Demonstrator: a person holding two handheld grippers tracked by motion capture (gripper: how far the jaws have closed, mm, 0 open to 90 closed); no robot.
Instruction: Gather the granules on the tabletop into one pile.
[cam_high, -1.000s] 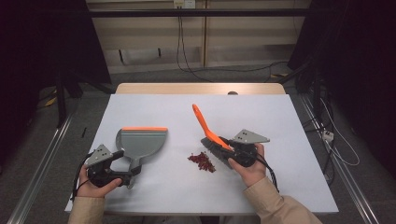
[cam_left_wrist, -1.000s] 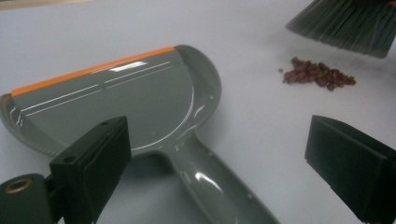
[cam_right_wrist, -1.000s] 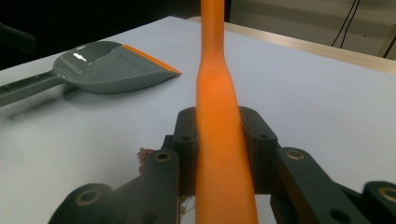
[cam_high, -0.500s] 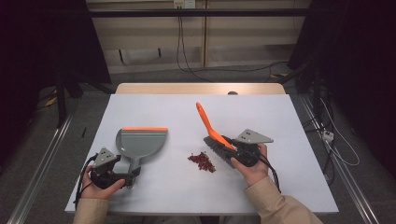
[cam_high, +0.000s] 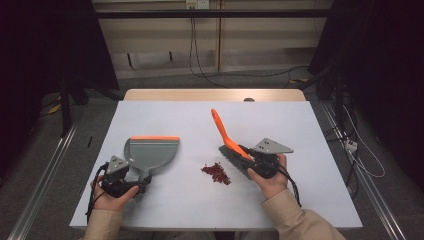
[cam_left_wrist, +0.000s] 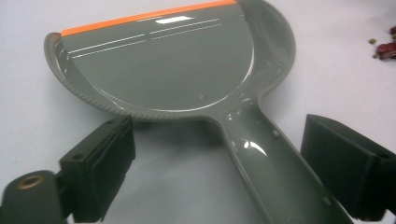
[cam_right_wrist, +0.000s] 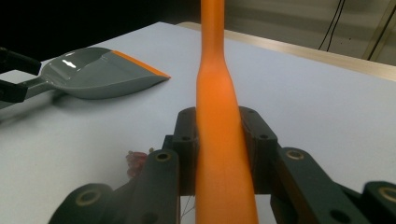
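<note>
The orange plastic brush with dark bristles is near the middle of the high view, a little to the right, and its handle rises up and to the left in the picture. The right hand-held gripper is clenched on this handle; in the right gripper view the two black jaws press the orange handle from both sides. The bristles are low over the white tabletop, just beside a small heap of dark red crumbs. In the lower left of the high view lies the grey plastic dustpan with an orange front edge, flat on the tabletop. The left hand-held gripper is at its handle. In the left gripper view the jaws stand wide apart, released, and the grey dustpan handle passes between them without touching the pads.
</note>
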